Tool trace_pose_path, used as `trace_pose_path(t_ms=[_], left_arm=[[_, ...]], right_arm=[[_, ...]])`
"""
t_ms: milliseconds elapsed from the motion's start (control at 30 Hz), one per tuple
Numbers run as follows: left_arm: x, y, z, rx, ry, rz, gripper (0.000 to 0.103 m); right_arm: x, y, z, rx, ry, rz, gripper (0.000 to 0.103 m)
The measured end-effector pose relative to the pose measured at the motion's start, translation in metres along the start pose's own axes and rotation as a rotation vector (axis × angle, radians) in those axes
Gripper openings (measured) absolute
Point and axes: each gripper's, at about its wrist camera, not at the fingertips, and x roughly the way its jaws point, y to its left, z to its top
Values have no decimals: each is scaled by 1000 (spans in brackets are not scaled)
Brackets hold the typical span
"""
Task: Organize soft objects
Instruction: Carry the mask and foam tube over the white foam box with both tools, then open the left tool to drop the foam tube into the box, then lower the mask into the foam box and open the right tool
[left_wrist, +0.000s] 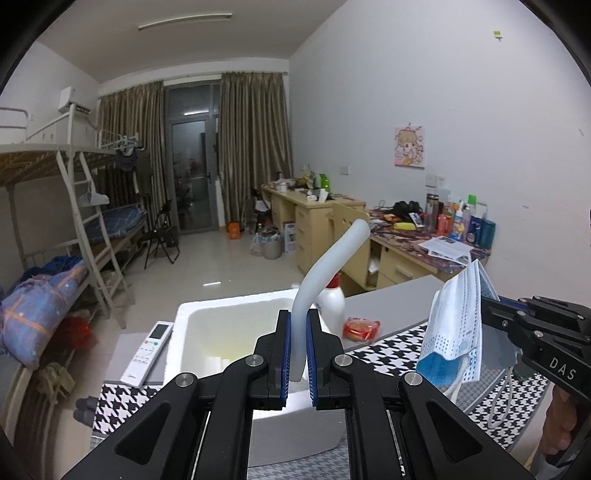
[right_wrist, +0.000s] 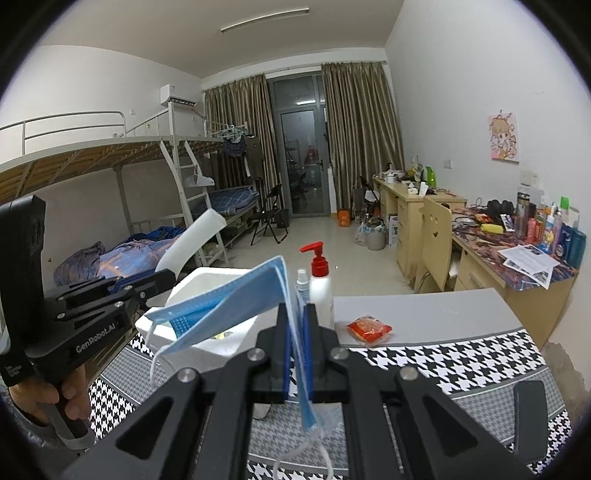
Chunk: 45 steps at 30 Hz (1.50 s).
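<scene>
My left gripper is shut on a white soft tube that bends up and to the right, above an open white foam box. My right gripper is shut on several blue face masks. They fan out to the left over the foam box's rim, and their ear loops hang below the jaws. In the left wrist view the masks hang from the right gripper at the right. In the right wrist view the left gripper holds the tube at the left.
A white pump bottle with a red top, a small spray bottle and a red packet stand on the grey table. A houndstooth cloth covers the near part. A white remote lies left of the box.
</scene>
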Motion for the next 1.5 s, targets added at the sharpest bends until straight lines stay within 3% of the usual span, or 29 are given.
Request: trace_pose_path(t_ms=[700,800,867,900,933,1000,1133,1500], left_arm=[[48,30,-7,-48,95,61,10],[58,36,-10,-57,130,70,24],[58,40,-13,-58,131,90,48],[56,42,-13,-65,125,88,66],[54,44,-13,-72,119,89,77],[50,49,-13,-83,105,97,81],[42,57,-12,-88,86,128,97],[23,80,-14,-103,59,181,102]], right_arm=[[33,14,13,-23,33,16,9],[36,16,14,-25,40,9,9],[38,17,14,-28,42,2,9],[39,17,14,-27,44,1,9],[40,18,15,-27,46,0,9],[42,18,16,-26,46,-5,9],[44,21,18,-28,48,-8,9],[55,38,25,-49,54,13,9]])
